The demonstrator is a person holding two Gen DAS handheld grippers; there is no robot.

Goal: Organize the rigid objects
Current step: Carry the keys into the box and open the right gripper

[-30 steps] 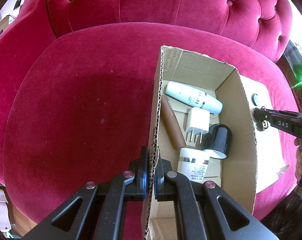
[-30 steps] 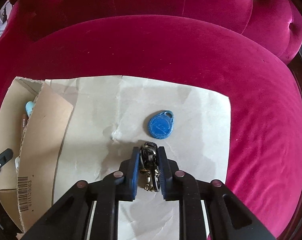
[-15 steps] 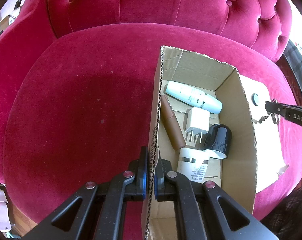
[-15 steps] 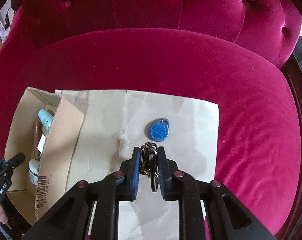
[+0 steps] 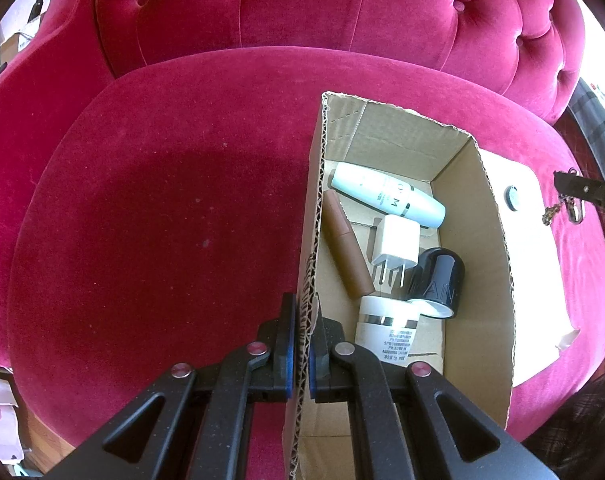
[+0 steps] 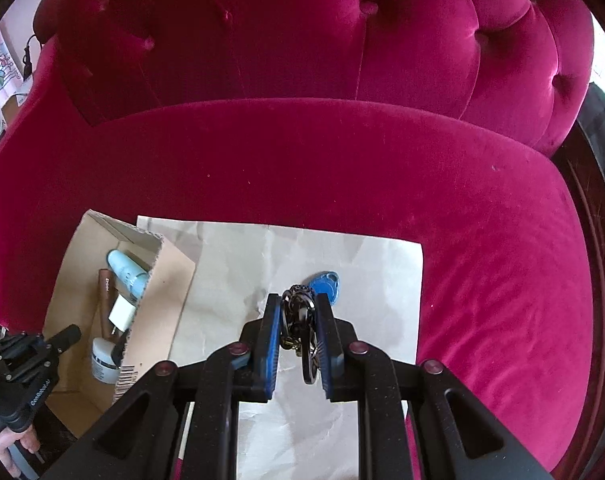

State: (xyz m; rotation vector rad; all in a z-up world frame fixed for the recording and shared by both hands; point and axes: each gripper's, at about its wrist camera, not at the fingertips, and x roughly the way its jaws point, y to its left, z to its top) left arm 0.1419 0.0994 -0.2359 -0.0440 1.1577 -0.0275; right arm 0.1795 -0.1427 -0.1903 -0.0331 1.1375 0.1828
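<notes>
My right gripper (image 6: pixel 298 308) is shut on a dark metal keychain (image 6: pixel 300 320) with a chain and clasp, held up above the sheet of brown paper (image 6: pixel 366 264). A blue oval key fob (image 6: pixel 325 286) shows just beyond the fingertips; whether it hangs from the chain I cannot tell. In the left wrist view the keychain (image 5: pixel 560 210) dangles from the right gripper at the far right. My left gripper (image 5: pixel 301 314) is shut on the near left wall of the open cardboard box (image 5: pixel 490 240). Inside lie a pale blue bottle (image 5: pixel 386 194), a brown tube (image 5: pixel 346 244), a white plug adapter (image 5: pixel 394 246), a black jar (image 5: pixel 436 282) and a white jar (image 5: pixel 386 328).
Box and paper rest on the seat of a crimson velvet armchair (image 5: pixel 162 220) with a tufted back (image 6: pixel 342 32). A small round white thing (image 5: pixel 512 193) lies on the paper (image 5: pixel 542 280) past the box's right wall. A person's hand (image 6: pixel 12 446) holds the left gripper's handle.
My right gripper has risen with the keychain, lifting it off the paper; the box and paper look smaller below. The left gripper has kept its hold on the box wall without moving.
</notes>
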